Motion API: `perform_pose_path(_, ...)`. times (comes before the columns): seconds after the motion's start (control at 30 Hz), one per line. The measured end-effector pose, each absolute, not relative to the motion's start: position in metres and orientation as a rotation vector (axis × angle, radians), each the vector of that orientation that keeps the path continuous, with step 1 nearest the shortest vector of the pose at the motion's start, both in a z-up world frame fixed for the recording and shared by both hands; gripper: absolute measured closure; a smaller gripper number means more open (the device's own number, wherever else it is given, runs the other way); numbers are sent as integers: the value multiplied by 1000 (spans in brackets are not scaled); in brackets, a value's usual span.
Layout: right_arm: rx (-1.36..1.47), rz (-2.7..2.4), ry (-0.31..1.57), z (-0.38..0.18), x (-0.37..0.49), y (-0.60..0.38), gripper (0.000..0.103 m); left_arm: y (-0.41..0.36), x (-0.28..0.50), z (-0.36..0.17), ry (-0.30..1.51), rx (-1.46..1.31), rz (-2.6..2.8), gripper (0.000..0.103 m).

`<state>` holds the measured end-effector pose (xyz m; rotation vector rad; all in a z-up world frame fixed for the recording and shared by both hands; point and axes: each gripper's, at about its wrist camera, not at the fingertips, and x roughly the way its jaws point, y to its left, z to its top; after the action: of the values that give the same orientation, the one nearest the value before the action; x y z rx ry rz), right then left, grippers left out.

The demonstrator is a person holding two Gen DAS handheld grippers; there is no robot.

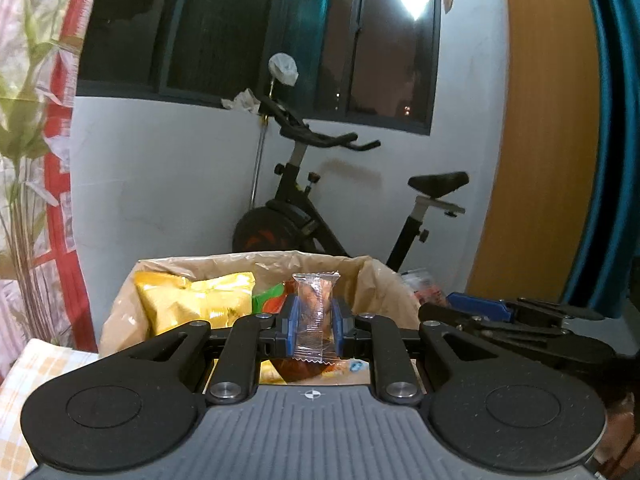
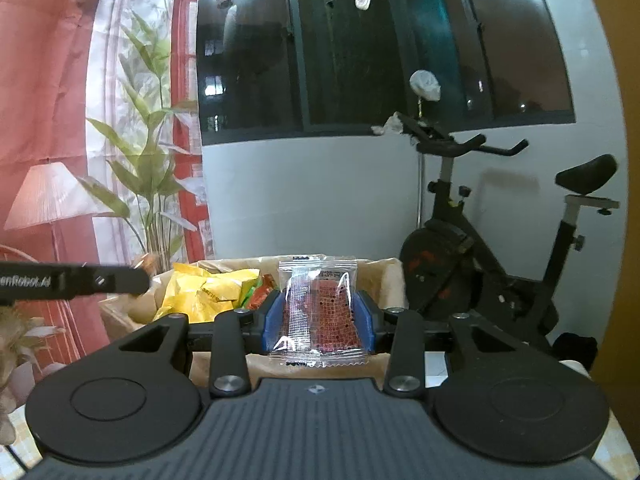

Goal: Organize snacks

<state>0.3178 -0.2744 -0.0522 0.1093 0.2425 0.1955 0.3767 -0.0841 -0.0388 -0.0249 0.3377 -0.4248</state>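
Snacks go into the bag-lined box (image 1: 120, 308), where a yellow chip bag (image 1: 192, 300) already sits. Your left gripper (image 1: 316, 320) squeezes a clear-wrapped brown snack (image 1: 314, 312) upright over the box, ready to drop, I think. Your right gripper (image 2: 318, 318) pinches a red snack packet (image 2: 320, 308); its print is too small to read. "Robot" shows on the other tool's finger (image 2: 72, 280).

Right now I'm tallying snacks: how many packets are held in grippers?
2: a clear-wrapped pastry in the left gripper, a red-printed sachet in the right gripper. More lie in the box.
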Motion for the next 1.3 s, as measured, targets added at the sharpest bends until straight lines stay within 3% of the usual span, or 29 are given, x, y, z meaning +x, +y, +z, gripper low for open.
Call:
perform_pose_path(0.33,126,231,325,-65,356,-271,57,-94,415,-59,399,-38,-446,81)
perform_pose_path(0.47,129,239,335,-67,359,-272,50,-95,419,-59,392,-36,-441,39)
perform_pose_path(0.57,121,229,334,-64,355,-272,32,-90,413,-57,391,-43,-429,31)
perform_pose_path(0.73,110,225,318,-55,340,-267,17,-73,396,-44,381,-37,-380,10)
perform_pose_path(0.93,139,178,293,-34,311,-263,1,-57,361,-15,361,7,-286,7)
perform_pose_path(1.3,172,95,324,3,252,-251,0,-31,293,24,339,35,-206,4)
